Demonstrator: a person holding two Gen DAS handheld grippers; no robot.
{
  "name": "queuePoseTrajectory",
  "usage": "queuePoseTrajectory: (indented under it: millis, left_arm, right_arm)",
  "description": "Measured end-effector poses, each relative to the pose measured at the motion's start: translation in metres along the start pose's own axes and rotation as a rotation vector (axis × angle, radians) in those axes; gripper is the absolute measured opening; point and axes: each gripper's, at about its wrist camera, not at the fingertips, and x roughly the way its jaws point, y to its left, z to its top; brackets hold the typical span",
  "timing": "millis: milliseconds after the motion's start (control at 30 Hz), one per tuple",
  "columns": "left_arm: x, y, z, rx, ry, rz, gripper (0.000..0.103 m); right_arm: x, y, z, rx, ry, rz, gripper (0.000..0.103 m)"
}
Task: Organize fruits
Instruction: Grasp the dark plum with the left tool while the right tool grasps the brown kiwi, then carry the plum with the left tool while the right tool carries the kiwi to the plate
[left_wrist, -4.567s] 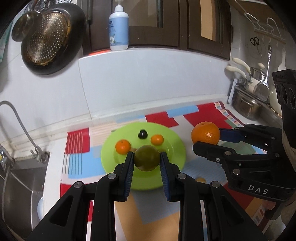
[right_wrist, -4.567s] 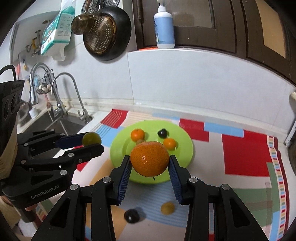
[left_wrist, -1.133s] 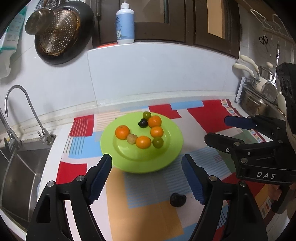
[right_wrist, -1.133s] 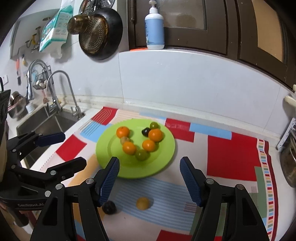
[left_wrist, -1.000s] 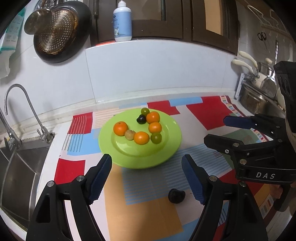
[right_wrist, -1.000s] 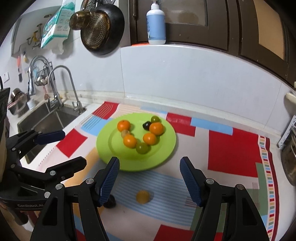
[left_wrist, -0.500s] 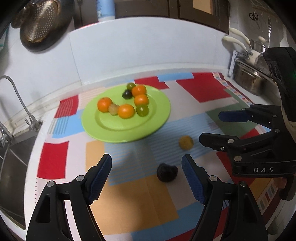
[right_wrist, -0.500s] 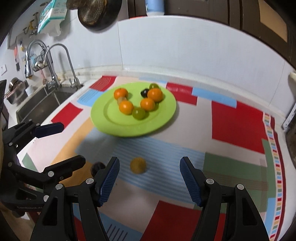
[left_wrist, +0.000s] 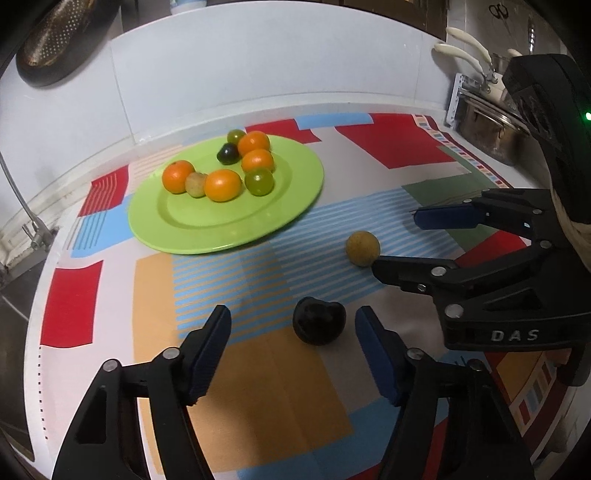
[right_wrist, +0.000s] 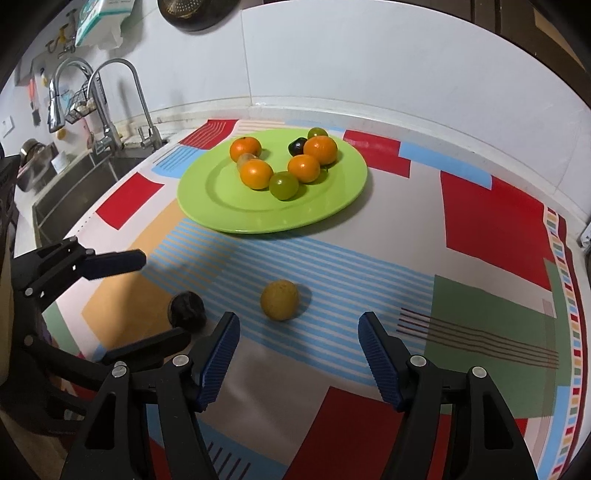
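A green plate (left_wrist: 288, 206) (right_wrist: 332, 206) holds several small oranges, green fruits and a dark one. On the mat near me lie a dark fruit (left_wrist: 319, 321) (right_wrist: 186, 308) and a tan round fruit (left_wrist: 362, 247) (right_wrist: 279, 299). My left gripper (left_wrist: 293, 350) is open and empty, its fingers on either side of the dark fruit, just short of it. My right gripper (right_wrist: 299, 354) is open and empty, just short of the tan fruit. Each gripper also shows in the other's view, the right one (left_wrist: 402, 240) and the left one (right_wrist: 159, 299).
A colourful patchwork mat (right_wrist: 480, 221) covers the counter. A sink (right_wrist: 66, 181) with a tap (right_wrist: 107, 92) lies to the left. Pots (left_wrist: 487, 129) stand at the right. A pan (left_wrist: 55, 48) hangs on the white wall behind.
Both grippers have dropped and tilted down toward the mat. The dark fruit and the tan fruit are now much closer, between the open fingers. The plate's fruits have not moved.
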Motion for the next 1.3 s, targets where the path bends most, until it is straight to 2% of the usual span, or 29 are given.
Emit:
queuePoseTrajectory:
  millis: [200,333,833,1300]
  left_arm:
    - [0.010,0.002,0.001,-0.020,0.030,-0.049,0.049]
    - [0.013,0.004,0.002,-0.039,0.046,-0.094,0.031]
    - [0.003,0.021,0.012,-0.091,0.018,-0.052,0.031]
    - [-0.020,0.027,0.012,-0.092,-0.031,-0.050,0.031]
  right_arm:
    - [0.012,0.000,0.002,0.007,0.018,0.012,0.058]
    - [0.017,0.003,0.005,0.004,0.020,0.026,0.053]
    - [0.028,0.009,0.011,0.011,0.038,0.037,0.028]
    - [-0.004,0.018,0.014,0.054,-0.022,0.035,0.028]
